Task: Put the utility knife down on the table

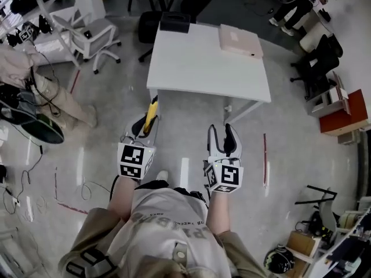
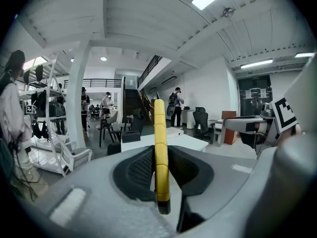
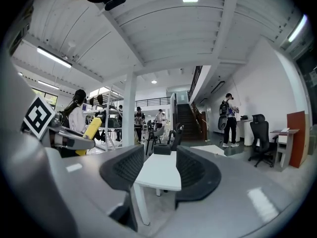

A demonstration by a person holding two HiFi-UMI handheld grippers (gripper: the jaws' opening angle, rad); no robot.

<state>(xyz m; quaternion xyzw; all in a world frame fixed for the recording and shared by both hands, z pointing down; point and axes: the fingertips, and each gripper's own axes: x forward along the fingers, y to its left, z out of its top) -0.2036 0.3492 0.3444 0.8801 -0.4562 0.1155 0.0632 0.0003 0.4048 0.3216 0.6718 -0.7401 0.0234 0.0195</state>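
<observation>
The yellow utility knife (image 1: 151, 113) (image 2: 160, 152) stands between the jaws of my left gripper (image 1: 146, 127) (image 2: 161, 171), which is shut on it; its tip sticks out ahead of the fingers. The right gripper view also catches the knife (image 3: 92, 127) off to the left. My right gripper (image 1: 223, 139) (image 3: 159, 182) is open with nothing in it. The white table (image 1: 208, 68) (image 2: 194, 143) (image 3: 166, 165) lies just ahead of both grippers, its near edge a short way beyond the knife's tip.
A pink flat case (image 1: 239, 41) and a black box (image 1: 175, 22) lie at the table's far end. A white chair (image 1: 87, 36) and a person (image 1: 35, 80) are at left, black chairs (image 1: 316, 62) and a red cabinet (image 1: 342, 112) at right. Cables trail over the floor.
</observation>
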